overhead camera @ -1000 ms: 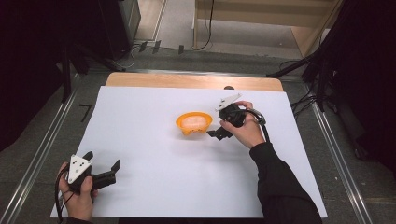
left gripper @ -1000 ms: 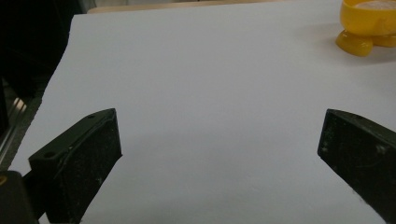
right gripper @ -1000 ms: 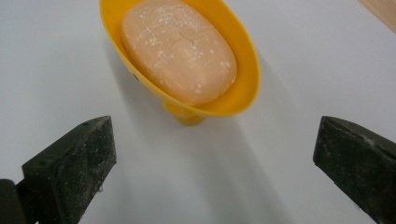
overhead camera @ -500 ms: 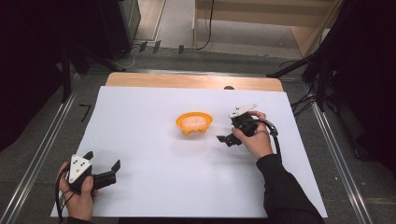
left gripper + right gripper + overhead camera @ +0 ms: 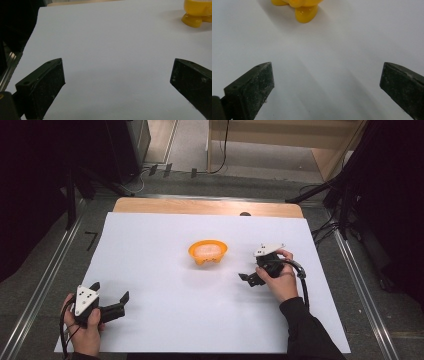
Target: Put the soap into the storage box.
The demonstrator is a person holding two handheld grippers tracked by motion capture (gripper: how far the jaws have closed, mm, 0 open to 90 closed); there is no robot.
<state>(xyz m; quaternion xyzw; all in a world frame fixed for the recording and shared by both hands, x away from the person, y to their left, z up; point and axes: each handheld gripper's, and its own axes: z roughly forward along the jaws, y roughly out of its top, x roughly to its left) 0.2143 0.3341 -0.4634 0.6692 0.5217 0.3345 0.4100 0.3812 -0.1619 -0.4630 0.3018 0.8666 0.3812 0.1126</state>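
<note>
An orange bowl [image 5: 208,252] is sitting mid-sheet on the white table [image 5: 165,330]. The right gripper [image 5: 248,279], jaws spread, is lying near at four o'clock; the left gripper [image 5: 121,303] is resting well apart at seven o'clock.

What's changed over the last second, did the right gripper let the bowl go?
The right gripper has drawn back from the orange bowl toward the person and the table's right side; its jaws now stand wide open and empty. The bowl and the left gripper stayed put.
</note>
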